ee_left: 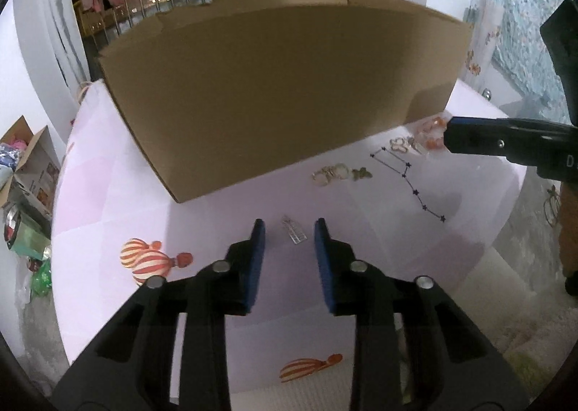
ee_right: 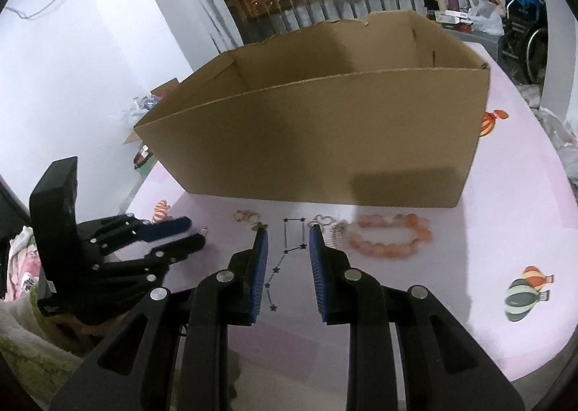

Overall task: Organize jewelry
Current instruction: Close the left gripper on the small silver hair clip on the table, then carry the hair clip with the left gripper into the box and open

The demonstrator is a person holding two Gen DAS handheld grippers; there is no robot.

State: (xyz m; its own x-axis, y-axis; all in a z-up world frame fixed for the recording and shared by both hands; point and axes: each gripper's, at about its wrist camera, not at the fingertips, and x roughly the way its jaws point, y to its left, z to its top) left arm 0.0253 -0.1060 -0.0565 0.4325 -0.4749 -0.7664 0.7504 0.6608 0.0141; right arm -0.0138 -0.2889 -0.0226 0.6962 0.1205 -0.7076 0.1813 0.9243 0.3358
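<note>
- Small clear hair clip (ee_left: 294, 232) lies flat on the pink tabletop (ee_left: 108, 165), right between the blue pads of the left gripper (ee_left: 289, 226), which is spread wide and gripping nothing.
- Risk here: that clip is thin and glassy, so a closing pinch could skate it out sideways or snap shut over the top of it.
- Star-link chain (ee_right: 285, 252) runs between the right gripper (ee_right: 288, 232) pads, also parted and empty; a grab in mid-chain may leave the ends trailing and snag the gold charms (ee_right: 249, 219) just beside it.
- Orange bead bracelet (ee_right: 392, 239) sits to the right, near the silver butterfly piece (ee_right: 327, 223); dragging one could tangle both.
- Cardboard box (ee_right: 325, 143) stands tall behind the row, so a low carry could clip its front wall and drop the piece.
</note>
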